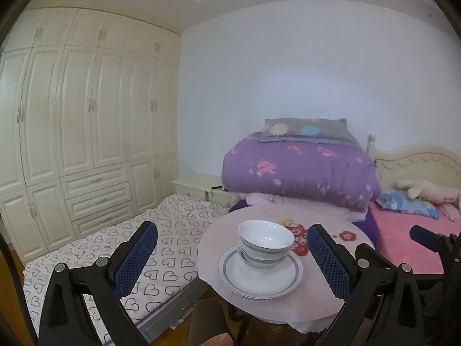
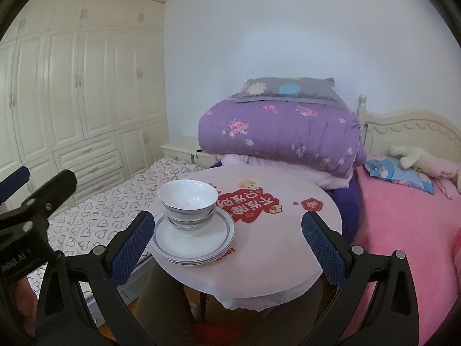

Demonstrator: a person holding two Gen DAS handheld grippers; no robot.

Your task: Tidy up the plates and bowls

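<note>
White bowls with grey bands (image 1: 265, 245) (image 2: 188, 203) sit nested on a stack of white grey-rimmed plates (image 1: 260, 278) (image 2: 193, 240) on a small round table (image 1: 331, 262) (image 2: 288, 245). My left gripper (image 1: 233, 233) is open, held back from the table's near edge, with the stack framed between its blue-padded fingers (image 1: 138, 256). My right gripper (image 2: 227, 220) is also open and empty; its left finger (image 2: 132, 245) is close beside the plates. The left gripper (image 2: 31, 201) shows at the left edge of the right wrist view, and the right gripper's tip (image 1: 426, 236) at the right of the left wrist view.
The table's cover carries a red cartoon sticker (image 2: 247, 204). Behind it lie a folded purple quilt (image 1: 296, 170) and a pink bed (image 2: 409, 230). A low mattress with heart-print sheet (image 1: 115, 259) lies left, before cream wardrobes (image 1: 72, 115). The person's trouser legs (image 2: 161, 305) are under the table.
</note>
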